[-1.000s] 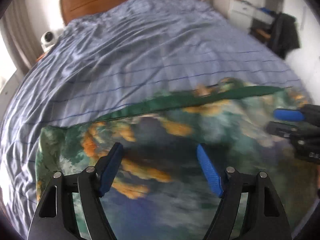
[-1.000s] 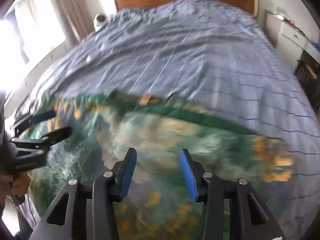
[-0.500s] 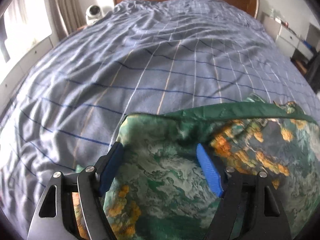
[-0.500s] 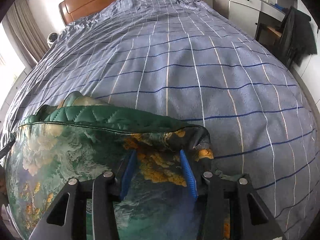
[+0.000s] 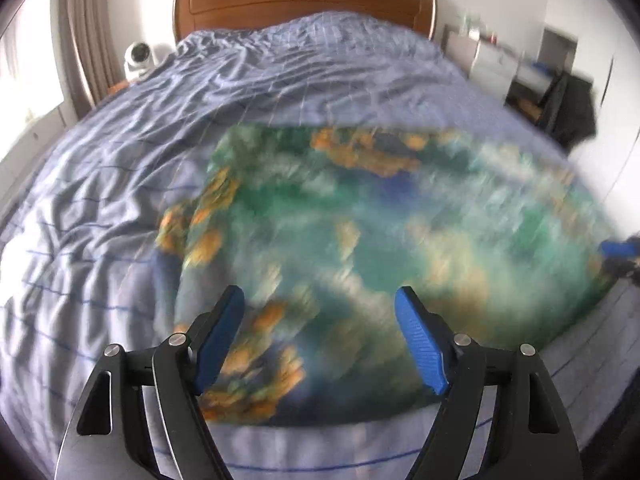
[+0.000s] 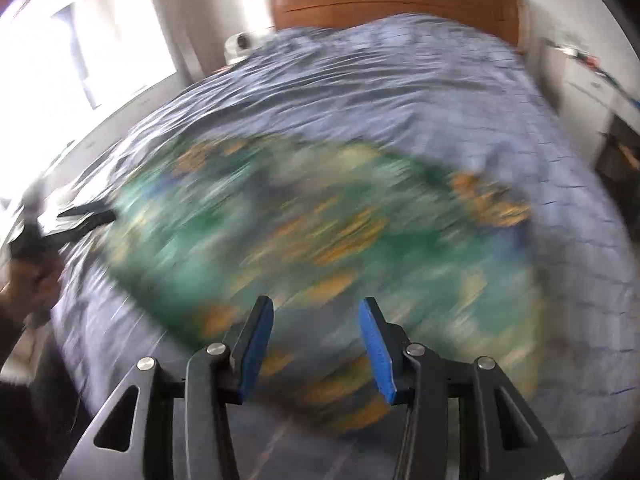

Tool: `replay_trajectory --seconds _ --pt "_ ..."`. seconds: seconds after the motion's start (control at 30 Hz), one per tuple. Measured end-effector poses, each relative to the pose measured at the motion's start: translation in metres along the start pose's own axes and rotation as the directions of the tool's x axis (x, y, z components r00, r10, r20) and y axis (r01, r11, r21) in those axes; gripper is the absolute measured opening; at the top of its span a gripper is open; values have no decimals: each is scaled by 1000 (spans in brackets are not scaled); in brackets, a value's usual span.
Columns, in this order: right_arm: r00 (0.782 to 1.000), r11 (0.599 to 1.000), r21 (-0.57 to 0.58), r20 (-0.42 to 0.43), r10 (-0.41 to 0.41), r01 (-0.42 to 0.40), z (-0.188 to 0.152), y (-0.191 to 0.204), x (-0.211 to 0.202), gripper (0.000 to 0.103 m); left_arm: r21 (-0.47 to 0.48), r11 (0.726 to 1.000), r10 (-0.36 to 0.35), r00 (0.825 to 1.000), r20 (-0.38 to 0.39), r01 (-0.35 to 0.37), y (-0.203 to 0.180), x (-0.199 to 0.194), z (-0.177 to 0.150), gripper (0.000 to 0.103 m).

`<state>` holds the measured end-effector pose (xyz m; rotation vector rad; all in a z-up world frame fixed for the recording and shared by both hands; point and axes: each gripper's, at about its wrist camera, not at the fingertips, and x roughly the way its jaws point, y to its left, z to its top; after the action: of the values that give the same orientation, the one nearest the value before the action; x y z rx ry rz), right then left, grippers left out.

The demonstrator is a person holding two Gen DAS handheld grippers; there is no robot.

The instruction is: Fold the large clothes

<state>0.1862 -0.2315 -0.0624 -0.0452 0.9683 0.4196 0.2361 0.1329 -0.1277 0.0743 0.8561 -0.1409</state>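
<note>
A large green garment with orange and white floral print (image 5: pixel 380 248) lies spread flat on the near part of the bed; it also shows in the right wrist view (image 6: pixel 320 240), blurred by motion. My left gripper (image 5: pixel 320 336) is open and empty, above the garment's near left part. My right gripper (image 6: pixel 316 344) is open and empty, above the garment's near edge. The right gripper's blue tip (image 5: pixel 618 248) shows at the garment's right edge in the left wrist view. The left gripper (image 6: pixel 76 220) shows at the garment's left side in the right wrist view.
The bed has a blue checked cover (image 5: pixel 280 80) and a wooden headboard (image 5: pixel 304 0). A small white device (image 5: pixel 138 58) sits at the bed's far left. A desk and dark clothing (image 5: pixel 568 108) stand to the right. A bright window (image 6: pixel 80 40) is on the left.
Both grippers have drawn back and risen from the garment's far corners. The garment now lies folded over toward the far side, and both views are motion-blurred.
</note>
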Motion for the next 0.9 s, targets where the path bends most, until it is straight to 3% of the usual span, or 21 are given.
replay_trajectory --seconds 0.1,0.23,0.3,0.43,0.9 --pt "993 989 -97 -9 -117 115 -29 10 7 46 8 999 47 999 -12 -47 15 12 -8 79" --pt "977 975 68 0 -214 213 -44 -40 4 46 -11 997 77 996 -41 -77 30 25 -4 81" --pt "979 973 105 0 -205 203 -47 -54 7 46 -51 997 55 997 -52 -57 35 28 -5 81" --pt "974 972 77 19 -225 223 -50 -52 14 46 -46 995 91 995 -52 -93 30 23 -3 81" --pt "974 966 134 22 -224 219 -49 -58 10 46 -67 991 111 993 -47 -114 31 15 -11 81"
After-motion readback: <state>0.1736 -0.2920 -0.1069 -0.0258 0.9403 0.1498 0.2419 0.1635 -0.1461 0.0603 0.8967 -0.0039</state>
